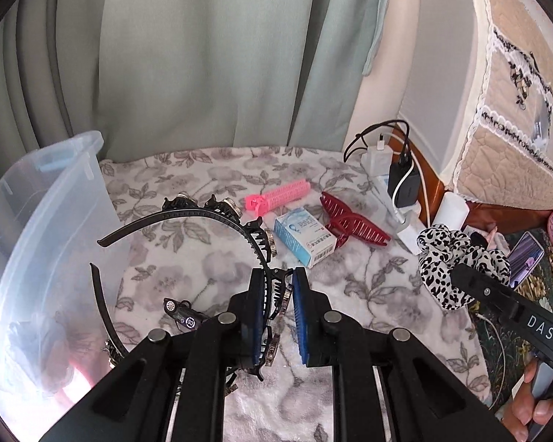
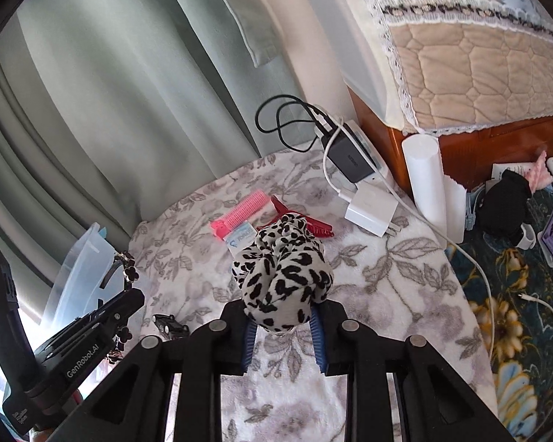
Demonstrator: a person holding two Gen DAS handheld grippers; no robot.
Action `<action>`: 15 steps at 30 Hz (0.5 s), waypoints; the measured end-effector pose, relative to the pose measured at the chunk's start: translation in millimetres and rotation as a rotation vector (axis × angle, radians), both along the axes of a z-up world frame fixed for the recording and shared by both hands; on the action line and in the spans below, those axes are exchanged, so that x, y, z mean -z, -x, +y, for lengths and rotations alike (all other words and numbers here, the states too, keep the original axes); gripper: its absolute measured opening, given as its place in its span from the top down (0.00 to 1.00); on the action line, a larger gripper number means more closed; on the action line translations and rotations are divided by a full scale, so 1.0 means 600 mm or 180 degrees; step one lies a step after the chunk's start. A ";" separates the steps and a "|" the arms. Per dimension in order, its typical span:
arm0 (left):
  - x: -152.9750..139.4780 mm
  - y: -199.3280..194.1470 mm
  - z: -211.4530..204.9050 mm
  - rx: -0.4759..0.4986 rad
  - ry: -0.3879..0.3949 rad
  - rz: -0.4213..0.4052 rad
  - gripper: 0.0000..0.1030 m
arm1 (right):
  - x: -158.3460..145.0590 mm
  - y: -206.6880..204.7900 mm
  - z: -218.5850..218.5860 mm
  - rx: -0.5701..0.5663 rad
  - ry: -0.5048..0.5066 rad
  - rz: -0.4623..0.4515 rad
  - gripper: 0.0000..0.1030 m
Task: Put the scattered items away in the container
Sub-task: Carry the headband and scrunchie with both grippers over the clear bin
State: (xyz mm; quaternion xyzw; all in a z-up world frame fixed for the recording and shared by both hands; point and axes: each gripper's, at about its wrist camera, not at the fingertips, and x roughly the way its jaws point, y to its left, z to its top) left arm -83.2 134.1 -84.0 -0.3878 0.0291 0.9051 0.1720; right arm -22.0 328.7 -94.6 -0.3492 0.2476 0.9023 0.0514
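Note:
My left gripper (image 1: 279, 287) is shut on a black toothed headband (image 1: 188, 215) with flower studs and holds it above the floral blanket, next to the clear plastic container (image 1: 48, 228) at the left. My right gripper (image 2: 283, 326) is shut on a black-and-white leopard scrunchie (image 2: 282, 274), which also shows in the left wrist view (image 1: 457, 258). On the blanket lie a pink hair roller (image 1: 278, 197), a red claw clip (image 1: 354, 221), a small blue-and-white box (image 1: 306, 237) and a small black toy car (image 1: 184, 316).
A power strip with chargers and cables (image 2: 354, 158) lies at the blanket's far right. A white cylinder (image 2: 425, 180) stands by a wooden cabinet (image 2: 472, 147). A phone (image 1: 525, 258) and a patterned rug (image 2: 512, 305) are at the right. Green curtains (image 1: 202, 55) hang behind.

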 end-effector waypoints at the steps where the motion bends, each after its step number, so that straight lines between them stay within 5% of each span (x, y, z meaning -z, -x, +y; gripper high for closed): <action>1: -0.010 -0.005 -0.002 0.0001 -0.0018 0.0035 0.85 | -0.009 -0.004 -0.002 -0.0001 -0.0012 0.0033 0.74; 15: -0.144 -0.083 -0.054 -0.0074 -0.0379 0.0580 0.85 | -0.144 -0.064 -0.056 -0.0127 -0.0221 0.0573 0.74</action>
